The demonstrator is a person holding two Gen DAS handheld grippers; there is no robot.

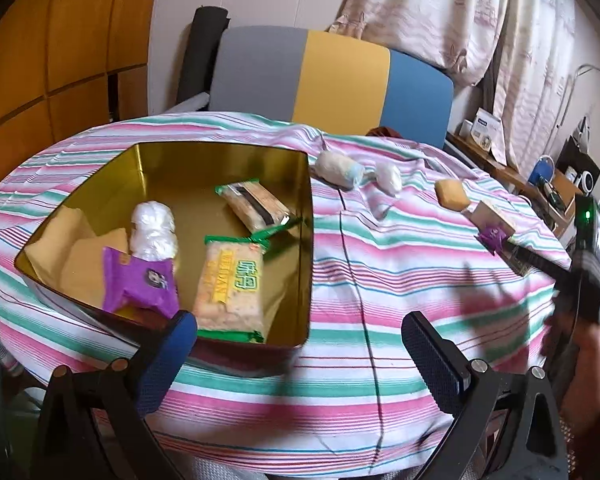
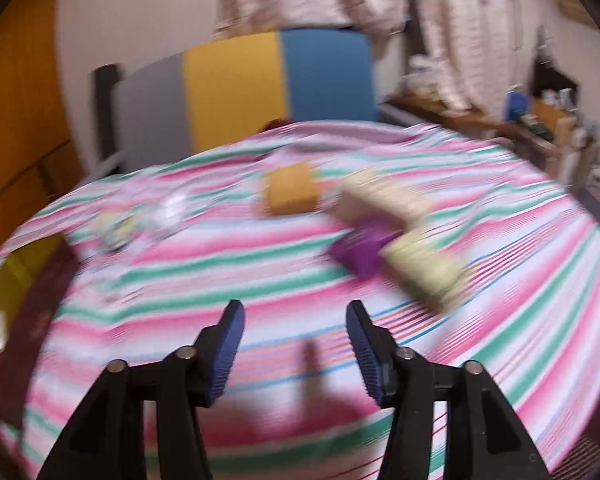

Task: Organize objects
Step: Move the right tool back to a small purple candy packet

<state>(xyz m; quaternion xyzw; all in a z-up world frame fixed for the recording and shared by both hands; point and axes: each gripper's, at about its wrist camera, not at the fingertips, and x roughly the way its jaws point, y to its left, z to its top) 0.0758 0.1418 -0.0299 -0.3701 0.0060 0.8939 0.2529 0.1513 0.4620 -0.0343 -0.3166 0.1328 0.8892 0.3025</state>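
A gold tin box (image 1: 296,184) sits on the striped tablecloth, holding several snacks: a green-edged cracker pack (image 1: 232,292), a purple packet (image 1: 138,282), a white wrapped roll (image 1: 154,228) and another green pack (image 1: 252,204). My left gripper (image 1: 300,332) is open and empty near the tin's near corner. On the cloth to the right lie two white wrapped rolls (image 1: 338,168), a yellow cake (image 2: 290,194), and beige packs with a purple one (image 2: 360,250). My right gripper (image 2: 296,320) is open and empty above the cloth, short of the purple pack. The right wrist view is blurred.
A grey, yellow and blue chair back (image 1: 332,76) stands behind the table. Curtains (image 1: 460,12) hang behind it. A cluttered wooden shelf (image 1: 540,184) is at the right. Orange cabinets (image 1: 52,40) are at the left. The right hand-held device shows in the left wrist view (image 1: 588,264).
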